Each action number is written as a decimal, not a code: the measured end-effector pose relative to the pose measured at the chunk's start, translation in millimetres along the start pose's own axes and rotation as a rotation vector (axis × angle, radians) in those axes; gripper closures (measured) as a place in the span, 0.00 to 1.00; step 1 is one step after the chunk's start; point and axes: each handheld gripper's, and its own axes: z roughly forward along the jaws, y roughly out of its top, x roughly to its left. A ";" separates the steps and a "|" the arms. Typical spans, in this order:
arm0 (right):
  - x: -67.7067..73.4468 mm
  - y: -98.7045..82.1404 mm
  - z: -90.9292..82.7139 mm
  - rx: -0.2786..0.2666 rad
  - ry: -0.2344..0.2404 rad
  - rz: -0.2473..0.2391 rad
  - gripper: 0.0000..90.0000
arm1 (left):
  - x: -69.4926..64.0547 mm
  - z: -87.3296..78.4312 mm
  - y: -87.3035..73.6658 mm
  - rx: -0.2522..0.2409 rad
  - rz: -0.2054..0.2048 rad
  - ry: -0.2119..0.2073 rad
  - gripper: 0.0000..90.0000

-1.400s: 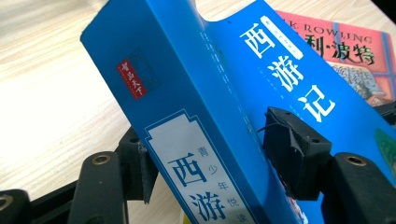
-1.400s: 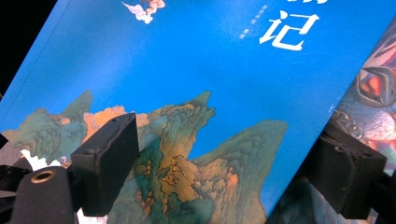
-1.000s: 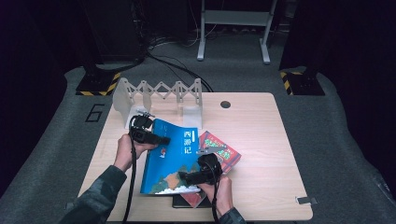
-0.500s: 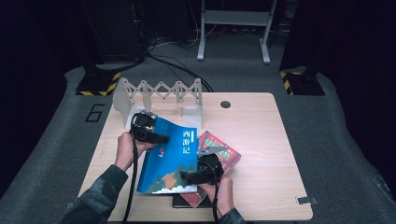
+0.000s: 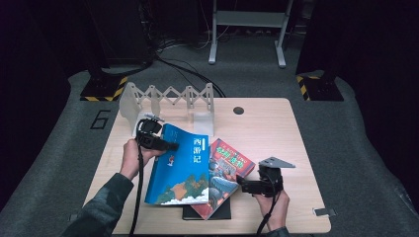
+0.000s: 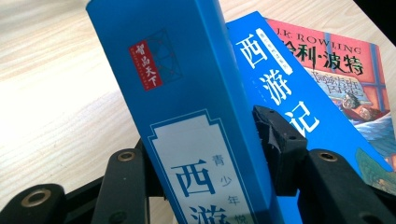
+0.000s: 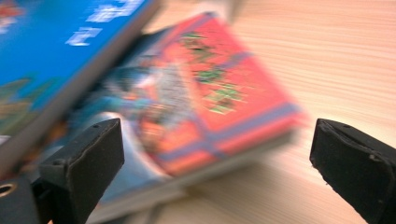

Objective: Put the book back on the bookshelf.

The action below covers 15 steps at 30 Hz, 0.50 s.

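A thick blue book (image 5: 180, 170) lies tilted over a red-covered book (image 5: 230, 165) on the wooden table (image 5: 276, 133). My left gripper (image 5: 168, 146) holds the blue book by its spine edge at the upper left. In the left gripper view the blue book (image 6: 196, 116) stands between the jaws of the left gripper (image 6: 205, 154), which have just been closing on it. To the right of the red book, my right gripper (image 5: 244, 185) points at it with nothing held. Its jaws have just been opening. In the right gripper view the right gripper (image 7: 215, 154) stands wide apart before the red book (image 7: 205, 93).
A white folding book rack (image 5: 168, 101) stands at the table's back left. A black book (image 5: 207, 213) lies under the pile near the front edge. A round cable hole (image 5: 238, 110) sits at the back middle. Bare wood lies to the right.
My right gripper has slid to the right, off the books to bare table, and its jaws stand wider. The left hand and the blue book have stayed put.
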 end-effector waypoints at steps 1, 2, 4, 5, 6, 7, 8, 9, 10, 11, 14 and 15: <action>-7.6 -3.1 -2.2 -0.001 -0.015 0.013 0.03 | 0.1 0.3 -0.2 -0.003 -0.008 -0.003 0.59; -15.1 -6.8 -3.2 -0.008 -0.033 0.025 0.03 | 0.9 -0.1 0.0 0.001 -0.006 -0.004 0.59; -29.0 -15.3 -3.2 0.003 -0.066 0.055 0.03 | 0.4 0.0 0.3 -0.002 -0.016 -0.003 0.59; -35.7 -19.9 -1.9 0.005 -0.075 0.074 0.03 | 0.8 -0.7 0.7 0.003 -0.012 -0.006 0.59; -42.0 -24.7 -0.6 0.002 -0.087 0.085 0.03 | 1.0 -1.0 0.9 0.004 -0.011 -0.008 0.59; -47.4 -28.8 1.4 0.016 -0.106 0.096 0.03 | 2.0 -1.5 1.1 0.009 -0.011 -0.015 0.59; -52.5 -32.7 4.0 0.023 -0.120 0.105 0.03 | 2.9 -1.5 1.1 0.004 -0.019 -0.023 0.60; -57.4 -36.5 7.0 0.028 -0.129 0.112 0.02 | 3.2 -1.4 1.0 -0.005 -0.032 -0.027 0.60; -60.3 -39.7 9.5 0.037 -0.144 0.130 0.02 | 4.2 -2.1 1.2 0.002 -0.028 -0.031 0.60; -63.7 -42.6 12.1 0.040 -0.152 0.120 0.02 | 4.7 -3.3 1.6 0.009 -0.026 -0.041 0.61; -71.3 -50.6 20.9 0.073 -0.189 0.116 0.03 | 4.2 -5.2 2.6 -0.001 -0.032 -0.052 0.61; -73.9 -53.4 24.9 0.079 -0.199 0.111 0.03 | 4.1 -6.9 3.4 0.005 -0.033 -0.060 0.62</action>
